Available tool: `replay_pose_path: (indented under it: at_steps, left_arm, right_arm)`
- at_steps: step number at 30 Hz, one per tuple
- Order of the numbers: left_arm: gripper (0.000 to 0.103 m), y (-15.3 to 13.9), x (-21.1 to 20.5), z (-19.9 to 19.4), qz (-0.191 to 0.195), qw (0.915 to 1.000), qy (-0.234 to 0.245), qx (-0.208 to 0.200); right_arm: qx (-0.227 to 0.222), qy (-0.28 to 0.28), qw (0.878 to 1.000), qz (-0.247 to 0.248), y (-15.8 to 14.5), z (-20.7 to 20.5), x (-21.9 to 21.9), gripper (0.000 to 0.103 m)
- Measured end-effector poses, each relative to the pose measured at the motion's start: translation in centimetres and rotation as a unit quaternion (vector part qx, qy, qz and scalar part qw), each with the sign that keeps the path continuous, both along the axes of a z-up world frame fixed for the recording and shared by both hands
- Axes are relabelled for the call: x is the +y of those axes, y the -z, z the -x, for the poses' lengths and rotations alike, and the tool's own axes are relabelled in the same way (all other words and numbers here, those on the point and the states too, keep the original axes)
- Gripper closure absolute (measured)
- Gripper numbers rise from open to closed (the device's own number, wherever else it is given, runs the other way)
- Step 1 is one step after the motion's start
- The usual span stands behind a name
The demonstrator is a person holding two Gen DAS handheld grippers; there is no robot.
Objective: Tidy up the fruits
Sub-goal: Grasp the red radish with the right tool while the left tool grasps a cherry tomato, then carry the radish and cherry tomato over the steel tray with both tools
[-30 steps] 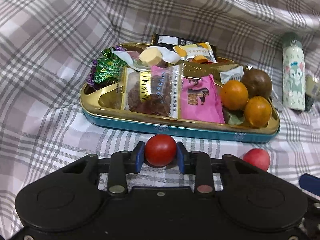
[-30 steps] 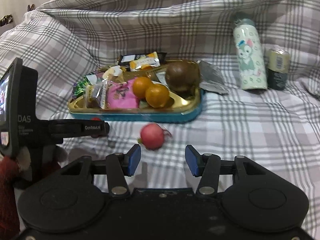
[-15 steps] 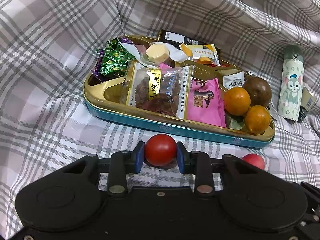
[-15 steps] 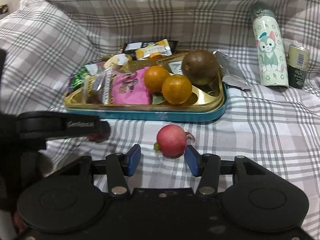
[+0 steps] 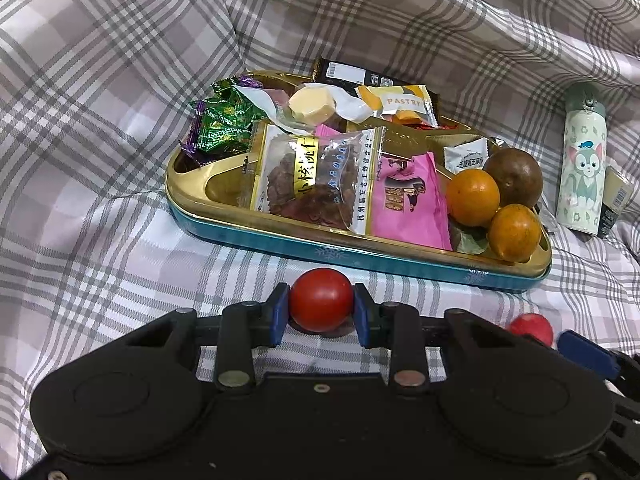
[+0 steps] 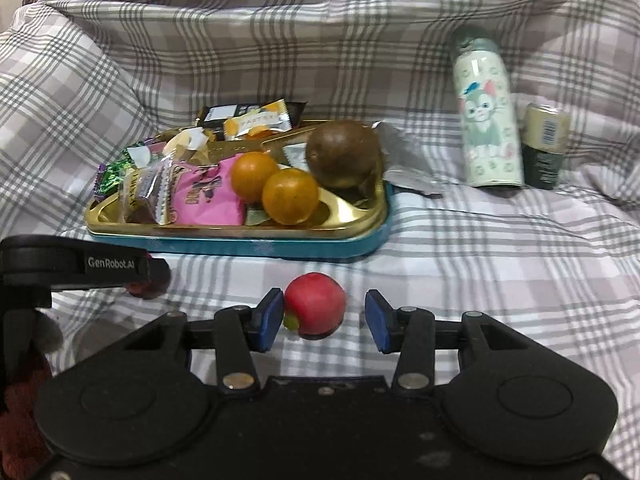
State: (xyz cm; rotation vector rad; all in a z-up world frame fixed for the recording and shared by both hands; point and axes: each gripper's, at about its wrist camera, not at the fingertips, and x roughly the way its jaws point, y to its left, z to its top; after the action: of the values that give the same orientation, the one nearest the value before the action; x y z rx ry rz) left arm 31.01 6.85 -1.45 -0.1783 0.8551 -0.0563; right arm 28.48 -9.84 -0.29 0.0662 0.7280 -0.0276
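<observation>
Gripping a red tomato (image 5: 321, 299), the left claw (image 5: 321, 312) is clamped (right claw (image 6: 323, 316) spread around a pink fruit (image 6: 316, 304)).

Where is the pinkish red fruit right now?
In the right wrist view, the pinkish red fruit lies on the plaid cloth between the open right hand-held gripper's fingers, against the left one, just before the tray.
</observation>
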Motion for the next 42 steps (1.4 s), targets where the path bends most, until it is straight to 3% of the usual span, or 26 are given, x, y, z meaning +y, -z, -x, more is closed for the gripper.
replay_pose_path:
  at_steps: [7, 17, 20, 27, 36, 42]
  left_arm:
    - [0.061, 0.0, 0.0, -0.1, -0.001, 1.0000, 0.001, 0.000]
    - [0.061, 0.0, 0.1, 0.0, -0.003, 1.0000, 0.005, -0.001]
    - [0.061, 0.0, 0.0, 0.0, -0.005, 0.9999, 0.008, -0.003]
    - [0.061, 0.1, -0.1, 0.0, -0.014, 0.9998, 0.010, -0.007]
    - [0.060, 0.1, -0.5, 0.3, -0.031, 0.9993, 0.016, -0.012]
    - [0.062, 0.3, -1.4, 0.3, -0.060, 0.9977, 0.022, -0.021]
  right_arm:
    - [-0.008, 0.005, 1.000, 0.027, 0.0, 1.0, 0.4, 0.057]
    - [-0.004, -0.011, 0.999, 0.040, 1.1, -1.2, 2.1, 0.057]
    - [-0.010, -0.014, 0.999, 0.042, 1.3, -1.2, 2.1, 0.066]
    - [-0.023, -0.030, 0.998, 0.048, 0.5, 0.2, 1.4, 0.066]
    - [-0.053, -0.024, 0.998, 0.034, -0.6, 3.1, -0.8, 0.066]
    - [-0.038, -0.024, 0.999, 0.017, -0.2, 3.2, -2.0, 0.066]
